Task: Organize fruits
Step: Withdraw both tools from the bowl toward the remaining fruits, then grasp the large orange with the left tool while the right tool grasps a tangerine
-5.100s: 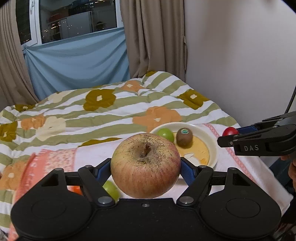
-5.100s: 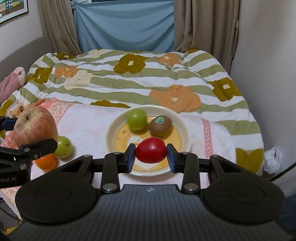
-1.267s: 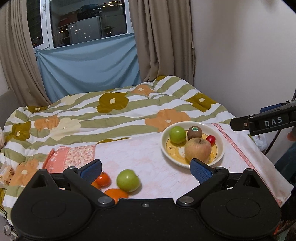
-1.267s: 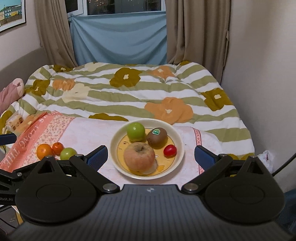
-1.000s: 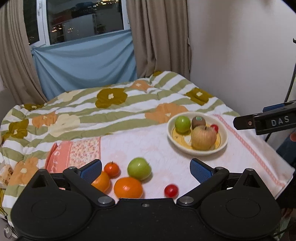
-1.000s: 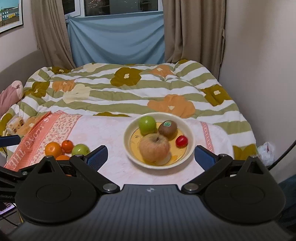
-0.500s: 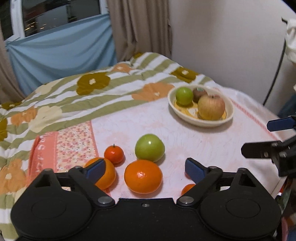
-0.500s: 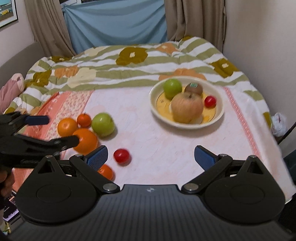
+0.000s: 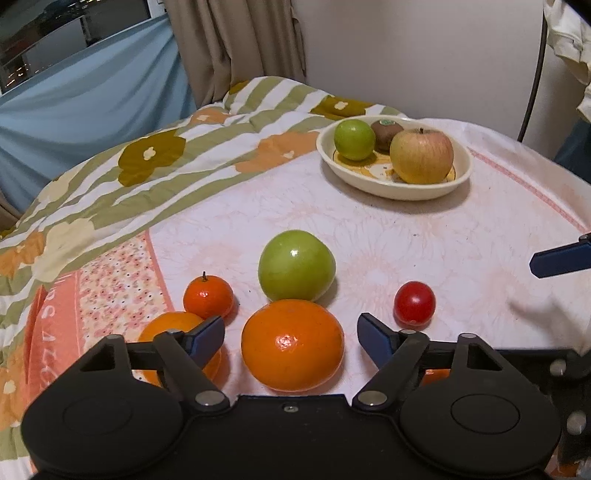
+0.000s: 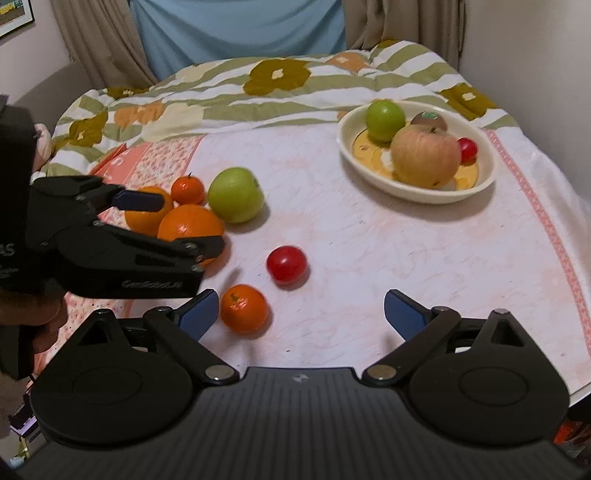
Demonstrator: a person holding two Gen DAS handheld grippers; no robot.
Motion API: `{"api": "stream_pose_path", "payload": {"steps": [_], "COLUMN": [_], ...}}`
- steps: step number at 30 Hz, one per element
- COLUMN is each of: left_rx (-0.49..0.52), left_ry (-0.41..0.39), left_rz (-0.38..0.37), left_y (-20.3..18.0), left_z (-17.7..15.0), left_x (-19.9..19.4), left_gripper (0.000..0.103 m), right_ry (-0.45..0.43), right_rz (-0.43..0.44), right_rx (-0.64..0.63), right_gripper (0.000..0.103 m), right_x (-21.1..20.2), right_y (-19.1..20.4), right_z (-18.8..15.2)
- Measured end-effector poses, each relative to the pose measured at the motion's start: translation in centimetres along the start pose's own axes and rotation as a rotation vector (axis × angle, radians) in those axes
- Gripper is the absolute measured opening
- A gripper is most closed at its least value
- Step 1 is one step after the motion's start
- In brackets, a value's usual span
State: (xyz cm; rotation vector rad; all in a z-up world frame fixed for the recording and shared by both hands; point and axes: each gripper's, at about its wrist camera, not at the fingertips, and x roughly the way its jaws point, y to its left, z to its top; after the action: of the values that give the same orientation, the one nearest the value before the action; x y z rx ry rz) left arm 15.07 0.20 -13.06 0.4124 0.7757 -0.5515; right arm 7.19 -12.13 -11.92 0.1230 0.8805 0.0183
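Between my left claw's (image 9: 290,334) wide-open, empty fingers sat the big orange (image 9: 292,345) on the cloth; my right claw (image 10: 296,310) gaped empty too. Next, I judged: close gently, carry it to the bowl (image 9: 461,176).

Warm indoor light is falling from above, casting soft shadows beside the bowl (image 9: 395,188) and fruit, and small white glints are showing on the green apple (image 9: 296,265) and orange (image 9: 292,345). Fisheye bending is curving the bed (image 10: 280,79) and walls toward the edges. Slight motion blur is softening the right view, and the window (image 9: 40,33) is looking dark.
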Motion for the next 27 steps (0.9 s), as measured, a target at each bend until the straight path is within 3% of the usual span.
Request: {"api": "stream_pose_path", "payload": {"steps": [8,18,27], "left_rx": [-0.003,-0.013,-0.028], "left_ry": [0.036,0.038,0.043], "left_rz": [-0.018,-0.027,-0.016], "left_y": [0.2,0.4,0.5], "left_z": [-0.6,-1.0,-1.9], "left_x": [1.5,0.9,0.1], "left_gripper": [0.068,0.068,0.067], "right_ry": [0.024,0.054,0.067], "right_rz": [0.021,0.050,0.066], "right_rx": [-0.009,-0.041,-0.070], "right_gripper": [0.103,0.082,0.074], "right_x": [0.8,2.4,3.5], "right_y": [1.0,1.9,2.5], "right_z": [-0.3,-0.4,-0.4]}}
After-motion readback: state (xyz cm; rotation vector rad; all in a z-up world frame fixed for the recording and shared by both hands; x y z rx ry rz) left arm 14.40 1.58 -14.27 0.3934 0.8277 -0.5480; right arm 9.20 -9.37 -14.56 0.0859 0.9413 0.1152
